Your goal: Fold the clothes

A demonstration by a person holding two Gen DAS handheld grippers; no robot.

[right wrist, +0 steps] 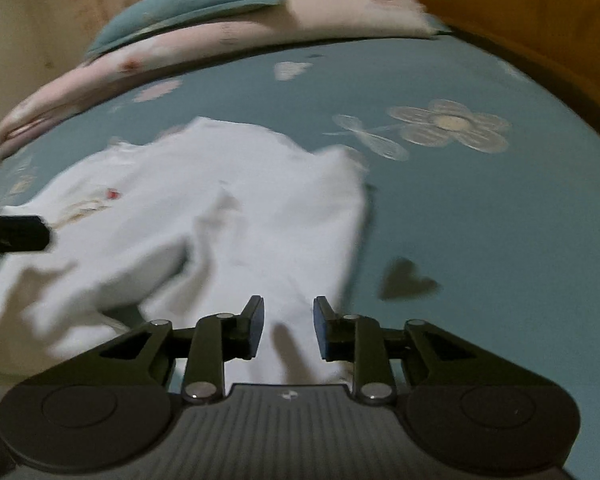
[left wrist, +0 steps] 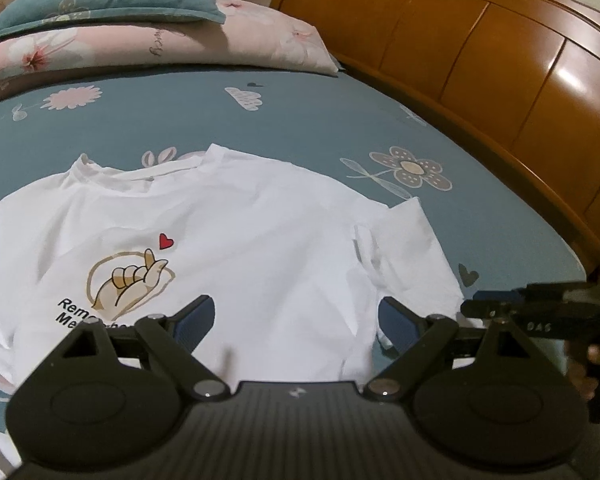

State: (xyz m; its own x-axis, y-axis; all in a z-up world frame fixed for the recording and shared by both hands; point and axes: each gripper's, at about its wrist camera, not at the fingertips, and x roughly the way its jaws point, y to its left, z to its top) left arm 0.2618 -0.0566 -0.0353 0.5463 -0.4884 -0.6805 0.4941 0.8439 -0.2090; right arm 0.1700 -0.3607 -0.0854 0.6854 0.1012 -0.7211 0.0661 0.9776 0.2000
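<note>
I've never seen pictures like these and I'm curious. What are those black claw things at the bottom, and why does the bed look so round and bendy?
Those black claws are grippers, a bit like big tongs with two fingers. A person holds one in each hand, and each has a small camera looking out along its fingers. That camera has a very wide lens, so it bends the flat bed into a curve.

One picture comes from the left gripper, the other from the right gripper. The right one's picture is blurry.

On the blue flowery bedsheet lies a white T-shirt with a hand drawing and a little red heart. Pillows are stacked at the far end, and a wooden bed frame runs along one side.

Nothing is held right now. The left gripper's jaws stand wide open and the right's partly open, both above the shirt.
</note>
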